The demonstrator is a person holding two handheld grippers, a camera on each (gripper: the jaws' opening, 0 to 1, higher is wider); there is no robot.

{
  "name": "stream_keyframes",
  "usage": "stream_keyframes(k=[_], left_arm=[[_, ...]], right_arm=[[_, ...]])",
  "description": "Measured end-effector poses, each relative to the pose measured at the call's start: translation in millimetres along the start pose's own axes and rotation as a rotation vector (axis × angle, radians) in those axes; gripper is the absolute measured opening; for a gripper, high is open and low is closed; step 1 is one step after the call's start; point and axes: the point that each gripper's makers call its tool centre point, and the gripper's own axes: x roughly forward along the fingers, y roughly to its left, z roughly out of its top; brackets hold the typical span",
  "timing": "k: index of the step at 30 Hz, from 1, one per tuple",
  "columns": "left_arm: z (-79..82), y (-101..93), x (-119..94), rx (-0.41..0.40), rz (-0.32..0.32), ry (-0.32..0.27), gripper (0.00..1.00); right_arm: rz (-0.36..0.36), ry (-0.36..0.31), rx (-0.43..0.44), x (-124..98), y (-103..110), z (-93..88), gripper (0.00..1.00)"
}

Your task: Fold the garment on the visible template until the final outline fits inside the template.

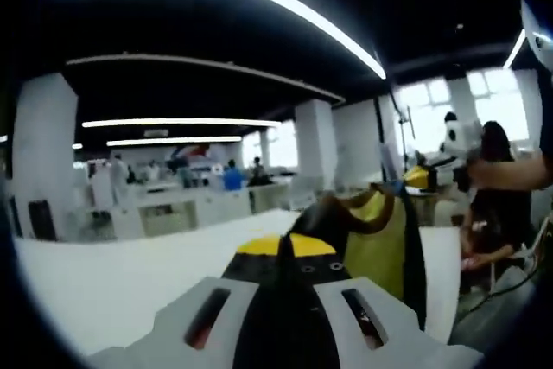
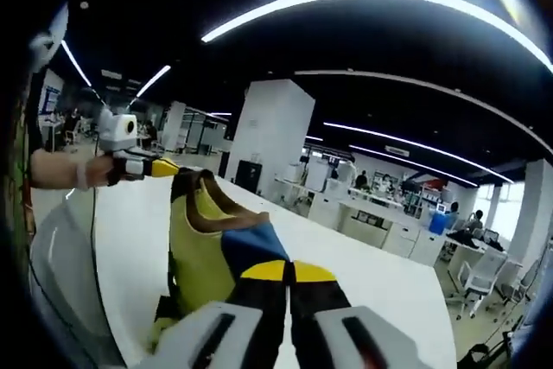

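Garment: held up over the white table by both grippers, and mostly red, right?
Not red: the right gripper view shows the garment mostly yellow, with a blue panel. The left gripper and right gripper do hold it above the white table.

Yellow, black and blue garment [image 2: 207,257], white table [image 2: 346,265].

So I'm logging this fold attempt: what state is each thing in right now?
left gripper: shut on garment
right gripper: shut on garment
garment: lifted off the table, hanging between both grippers, not yet folded
table: white; no template outline can be made out
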Motion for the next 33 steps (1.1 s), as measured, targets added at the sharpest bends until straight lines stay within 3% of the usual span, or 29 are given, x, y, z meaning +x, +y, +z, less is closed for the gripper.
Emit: stream_keyframes(k=[3,10,12,16,18,19,20,21,25,28,31,32,33], left_arm=[[33.1,-0.3,-7.9,0.031,0.010,-0.069,0.00],[85.1,0.4,-20.0,0.027,0.008,-0.187,0.00],[92.6,0.6,-20.1,0.028,0.006,-0.203,0.00],[92.9,4.5,-15.5,0.051,0.006,-0.202,0.00],[80.8,12.9,-4.9,0.048,0.009,-0.192,0.00],[61.5,17.6,3.6,0.012,0.004,-0.134,0.00],[53.9,20.1,8.9,0.018,0.000,-0.129,0.00],[33.1,24.3,17.2,-0.012,0.001,-0.078,0.00],[-22.7,37.8,40.9,-0.081,0.006,0.010,0.00],[-76.2,53.4,58.3,-0.102,0.029,0.113,0.00],[-114.1,59.7,72.2,-0.093,0.030,0.187,0.00],[-129.4,62.8,78.2,-0.128,0.031,0.214,0.00],[-132.4,63.8,80.8,-0.122,0.030,0.213,0.00]], right_arm=[[0.028,-0.057,0.002,-12.6,6.0,30.7,0.00],[0.049,-0.130,-0.038,-31.1,7.4,78.0,0.00],[0.052,-0.135,-0.040,-31.7,4.8,84.2,0.00],[0.058,-0.156,-0.038,-25.7,-3.0,85.7,0.00],[0.051,-0.116,-0.019,-11.3,-16.0,65.1,0.00],[0.043,-0.077,0.007,-4.3,-21.0,50.8,0.00],[0.036,-0.049,0.022,1.7,-24.8,40.4,0.00],[0.049,-0.029,0.012,13.0,-27.2,24.4,0.00],[0.057,0.107,0.095,47.7,-34.7,-40.0,0.00],[0.069,0.188,0.115,68.9,-34.4,-79.2,0.00],[0.086,0.251,0.140,89.1,-34.3,-111.1,0.00],[0.091,0.263,0.140,94.9,-35.1,-119.3,0.00],[0.092,0.290,0.150,102.9,-36.8,-132.4,0.00]])
